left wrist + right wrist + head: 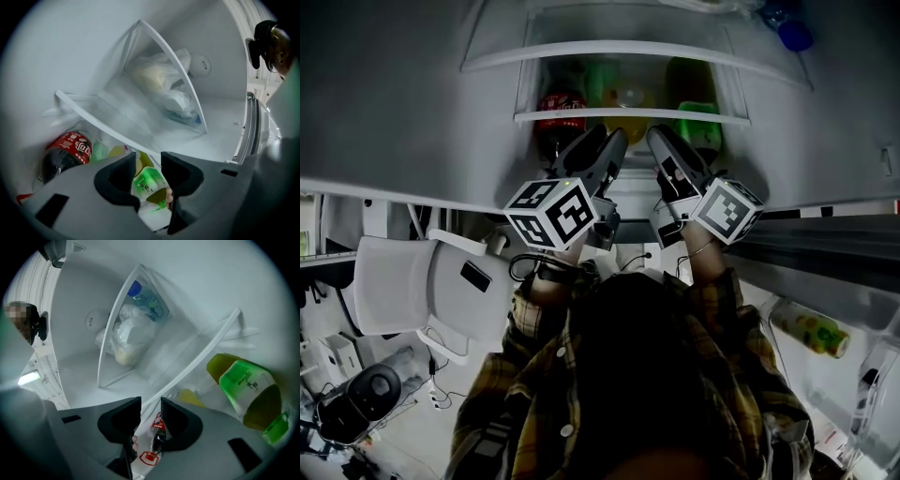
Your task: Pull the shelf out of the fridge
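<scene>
Inside the fridge [412, 94], the upper shelf [628, 47] held plastic bags [129, 336] and a blue-capped bottle [145, 298], while a cola bottle [68, 152] and green drink bottles [248, 390] lay by the lower glass shelf [628, 113], which sat fully in place before the left gripper [149, 164] and right gripper [151, 404], both with jaws parted and gripping nothing.

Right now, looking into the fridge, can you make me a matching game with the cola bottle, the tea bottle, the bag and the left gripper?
Things:
1. cola bottle
2. tea bottle
3. bag
4. left gripper

Match with:
A. green label
B. jaws apart, holding nothing
C. red label
D. white and crumpled

Pairs: 1-C, 2-A, 3-D, 4-B
</scene>
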`<state>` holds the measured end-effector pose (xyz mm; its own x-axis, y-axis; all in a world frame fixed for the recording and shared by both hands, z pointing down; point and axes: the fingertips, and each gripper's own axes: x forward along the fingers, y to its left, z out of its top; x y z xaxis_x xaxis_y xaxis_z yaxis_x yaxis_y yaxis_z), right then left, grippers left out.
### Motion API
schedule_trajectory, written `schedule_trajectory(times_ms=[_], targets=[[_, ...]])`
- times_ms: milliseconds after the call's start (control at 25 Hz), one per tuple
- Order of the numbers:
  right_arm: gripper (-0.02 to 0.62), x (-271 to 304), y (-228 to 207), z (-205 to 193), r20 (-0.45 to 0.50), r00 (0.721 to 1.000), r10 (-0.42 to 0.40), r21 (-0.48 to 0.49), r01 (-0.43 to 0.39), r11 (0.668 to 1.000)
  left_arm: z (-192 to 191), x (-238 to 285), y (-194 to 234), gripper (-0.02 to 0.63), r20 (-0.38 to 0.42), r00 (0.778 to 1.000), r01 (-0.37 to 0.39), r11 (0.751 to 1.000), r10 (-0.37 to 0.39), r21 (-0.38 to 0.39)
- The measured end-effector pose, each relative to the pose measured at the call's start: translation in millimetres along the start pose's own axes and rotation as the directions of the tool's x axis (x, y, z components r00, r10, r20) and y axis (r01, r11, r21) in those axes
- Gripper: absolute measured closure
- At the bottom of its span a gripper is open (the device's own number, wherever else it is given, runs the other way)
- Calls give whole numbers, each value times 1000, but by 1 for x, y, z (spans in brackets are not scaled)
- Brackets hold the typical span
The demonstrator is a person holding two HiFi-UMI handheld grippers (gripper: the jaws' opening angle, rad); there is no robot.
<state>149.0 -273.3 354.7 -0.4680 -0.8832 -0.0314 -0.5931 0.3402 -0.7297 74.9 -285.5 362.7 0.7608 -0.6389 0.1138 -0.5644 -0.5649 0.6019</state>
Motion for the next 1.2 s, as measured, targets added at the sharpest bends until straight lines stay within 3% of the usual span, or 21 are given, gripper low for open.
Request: schedule_trajectory(times_ms=[280,520,760,1200], targets=[[448,8,0,-2,10,999,44,162,-45,986,2,3,6,397,0,1000,18,997,-18,-68],[448,15,1,6,48,997,58,218,-67,974,5,10,10,397,21,998,54,984,-51,-167],[448,22,-6,16,86,996,39,232,-58,971,21,20,13,397,54,996,78,973,-68,-217],[449,45,-26,27,139,989,-59,250,22,968,37,39,29,397,78,997,37,981,-22,-191]])
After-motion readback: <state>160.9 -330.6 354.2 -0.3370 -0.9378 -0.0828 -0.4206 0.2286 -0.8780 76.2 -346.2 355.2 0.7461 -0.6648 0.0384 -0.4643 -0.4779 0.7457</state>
